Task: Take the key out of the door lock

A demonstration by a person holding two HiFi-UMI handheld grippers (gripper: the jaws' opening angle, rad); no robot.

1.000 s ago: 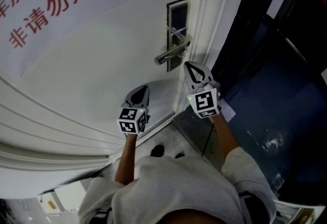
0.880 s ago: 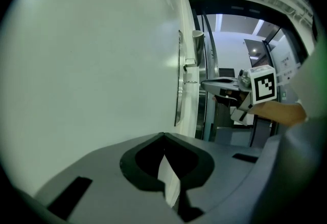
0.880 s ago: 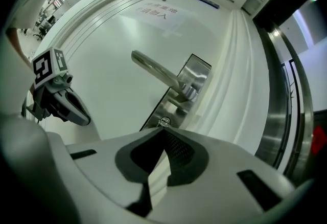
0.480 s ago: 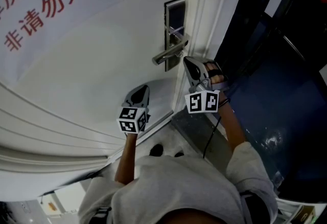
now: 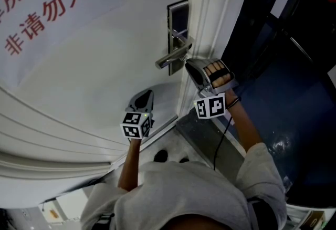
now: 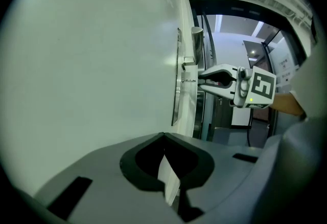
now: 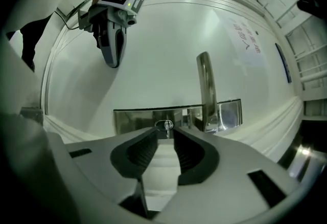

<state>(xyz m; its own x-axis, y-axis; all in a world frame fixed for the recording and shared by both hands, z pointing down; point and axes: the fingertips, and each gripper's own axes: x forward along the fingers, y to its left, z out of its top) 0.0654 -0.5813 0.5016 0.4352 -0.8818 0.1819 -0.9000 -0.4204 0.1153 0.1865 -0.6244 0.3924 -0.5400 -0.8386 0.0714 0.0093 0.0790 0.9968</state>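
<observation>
So everything here hangs on the white door (image 5: 105, 66). Near its edge there's a shiny metal lock plate (image 5: 178, 13) with a lever handle (image 5: 168, 59) sticking out of it, and the key (image 7: 164, 126) is sitting in the plate's keyhole. Up left, a paper sign (image 5: 52, 8) with red Chinese characters is stuck flat on the panel.

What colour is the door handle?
The door handle is shiny silver metal, clearest in the head view.
</observation>
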